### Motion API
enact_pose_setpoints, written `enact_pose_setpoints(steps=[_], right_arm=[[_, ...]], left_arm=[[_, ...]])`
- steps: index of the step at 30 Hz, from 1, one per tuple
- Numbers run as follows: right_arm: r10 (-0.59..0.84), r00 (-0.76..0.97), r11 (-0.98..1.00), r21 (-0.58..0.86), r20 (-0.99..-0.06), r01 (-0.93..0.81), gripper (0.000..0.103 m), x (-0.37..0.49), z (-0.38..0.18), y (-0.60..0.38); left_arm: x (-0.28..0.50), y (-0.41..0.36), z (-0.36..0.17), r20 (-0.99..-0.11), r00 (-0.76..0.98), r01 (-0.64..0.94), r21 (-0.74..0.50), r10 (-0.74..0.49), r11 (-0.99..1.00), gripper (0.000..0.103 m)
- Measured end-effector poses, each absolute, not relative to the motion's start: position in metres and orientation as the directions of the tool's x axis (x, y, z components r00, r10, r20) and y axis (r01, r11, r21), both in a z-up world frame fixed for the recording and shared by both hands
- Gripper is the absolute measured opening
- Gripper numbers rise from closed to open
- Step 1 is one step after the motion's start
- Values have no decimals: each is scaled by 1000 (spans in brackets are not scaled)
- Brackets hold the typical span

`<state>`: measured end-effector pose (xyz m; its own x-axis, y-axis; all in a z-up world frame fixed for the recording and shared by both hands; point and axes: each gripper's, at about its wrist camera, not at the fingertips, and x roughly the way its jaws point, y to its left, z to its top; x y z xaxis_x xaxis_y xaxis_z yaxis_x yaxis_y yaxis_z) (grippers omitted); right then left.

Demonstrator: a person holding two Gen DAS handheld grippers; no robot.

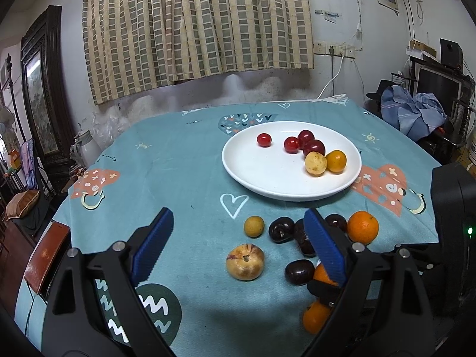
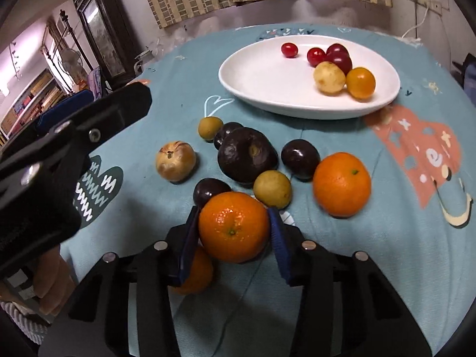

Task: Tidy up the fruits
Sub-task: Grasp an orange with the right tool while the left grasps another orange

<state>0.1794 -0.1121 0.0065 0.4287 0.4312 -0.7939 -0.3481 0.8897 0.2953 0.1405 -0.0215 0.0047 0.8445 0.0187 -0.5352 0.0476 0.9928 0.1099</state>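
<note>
the right gripper [image 2: 234, 238] is clamped on an orange [image 2: 233, 226], its blue pads pressed to the fruit's left and right sides; the orange's stem dimple faces the camera and slightly down, so its stem axis runs roughly along the gripper's fingers. a second orange [image 2: 195, 270] sits on the cloth just below and behind the left pad, partly hidden. a third orange [image 2: 341, 184] rests near the counter's right side, stem end turned up and toward the far edge.

the left gripper [image 1: 238, 248] hangs spread wide over the near part of the counter [image 1: 178, 163], holding nothing, with a pale round fruit [image 1: 244, 261] on the cloth between its fingers, its stem pit facing up.

around the middle of the counter lies a loose cluster: a large dark fruit [image 2: 247, 154] with its scar pointing up, three smaller dark plums around it, a yellow-green fruit [image 2: 272, 189] touching the large one's near side, and another small green-yellow one [image 2: 210, 128] on the far side.

the white plate [image 2: 255, 86] sits toward the far edge, carrying two red cherry tomatoes, two darker red fruits that may be plums, a pale yellow fruit [image 2: 329, 78] and a small orange-yellow one [image 2: 360, 82], bunched at its right side apart from one tomato.
</note>
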Motion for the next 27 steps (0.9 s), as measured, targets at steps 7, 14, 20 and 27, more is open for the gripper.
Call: enact_pose_setpoints(steps=[7,14,20,27], right_arm=[[431,496,899,310,-754,-309,45,180,23,-128],[361,581,931,323,-730,-172,45,189,37,-169],[351,615,931,334,-706,-148,45,188,46,-183],[362,617,924,356,-699,-138,45,186,49,-191]], left_arm=[[141,-22,3,-543,840,56,104,10,993,91],[134,-17,-14,-640,758,177,17,-125,984,91],[130,-29,-31,-685,702,276,7,-197,961,91],[115,-60,-47,-734,604,453,-3,-309,892,81]])
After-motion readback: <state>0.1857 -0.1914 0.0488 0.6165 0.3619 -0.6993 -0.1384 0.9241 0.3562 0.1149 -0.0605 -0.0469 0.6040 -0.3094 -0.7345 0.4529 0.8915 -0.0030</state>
